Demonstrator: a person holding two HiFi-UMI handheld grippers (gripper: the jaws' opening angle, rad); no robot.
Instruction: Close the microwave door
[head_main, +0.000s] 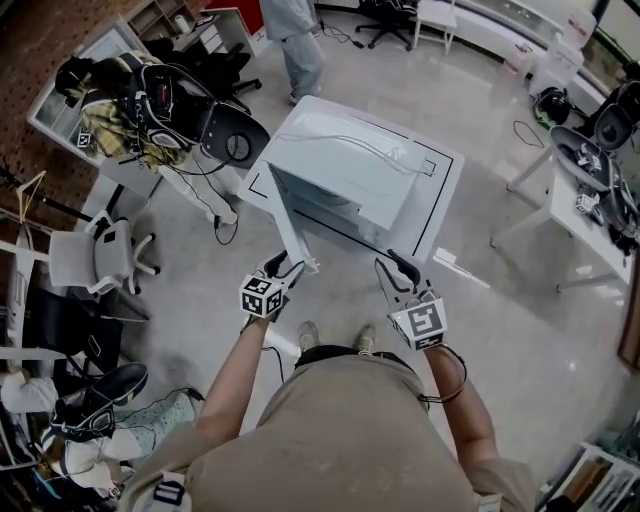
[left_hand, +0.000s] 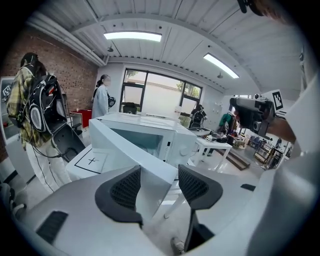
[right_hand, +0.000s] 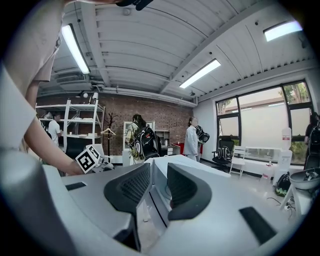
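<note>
A white microwave (head_main: 352, 172) sits on a white table (head_main: 443, 200) at twelve o'clock, its door (head_main: 288, 225) swung open toward the person. The left gripper (head_main: 285, 268) has its jaws apart astride the door's free edge. At three o'clock from it, the right gripper (head_main: 395, 268) is narrowly open and holds nothing.

Microwave (head_main: 350, 170): set on the counter (head_main: 440, 195), in the middle of the room.
Door (head_main: 288, 222): swung out from the left side of the microwave, toward the person.
Left claw (head_main: 283, 268): placed at the outer end of the door; the door's edge is seen between its parted jaws.
Right claw (head_main: 397, 272): held right of the door, near the counter's front edge.
Chair (head_main: 105, 255): left of the counter, well apart.
Standing person (head_main: 295, 40): behind the counter.
</note>
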